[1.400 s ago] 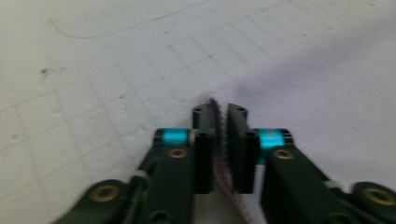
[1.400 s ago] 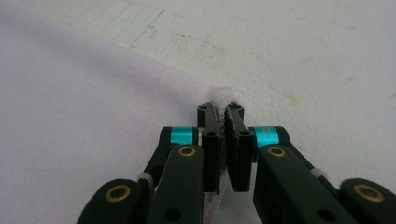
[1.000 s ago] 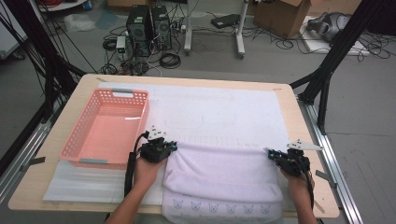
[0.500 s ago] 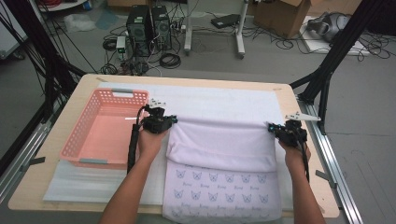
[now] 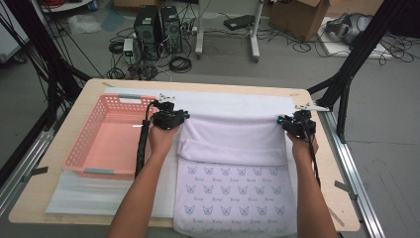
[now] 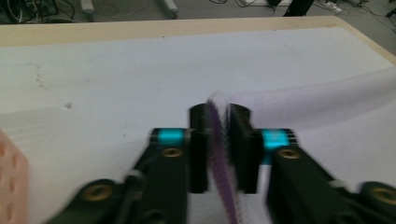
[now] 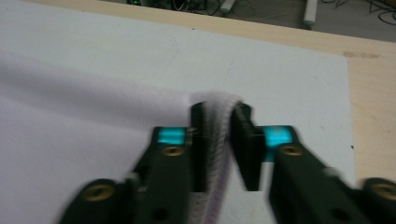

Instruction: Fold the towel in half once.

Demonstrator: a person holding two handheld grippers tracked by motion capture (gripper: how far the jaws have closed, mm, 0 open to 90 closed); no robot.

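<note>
A pale lilac towel (image 5: 233, 144) with a butterfly print lies on the white mat, its upper half folded over toward the far side. My left gripper (image 5: 171, 118) is at the fold's far left corner and my right gripper (image 5: 296, 122) at its far right corner. In the left gripper view the jaws (image 6: 219, 121) have just been opening, and the towel's edge (image 6: 215, 140) stands loose between them with gaps on both sides. The right gripper's jaws (image 7: 219, 119) have also just been opening, with the towel's edge (image 7: 212, 140) slack between them.
A pink plastic basket (image 5: 84, 144) sits on the left of the table, close to my left hand. A white foam mat (image 5: 233, 101) covers the wooden tabletop (image 5: 341, 163). Black frame posts stand off both far corners.
Both grippers carried the towel's edge away from the person, laying the plain side over more of the table. Their jaws, shut on the edge before, have parted.
</note>
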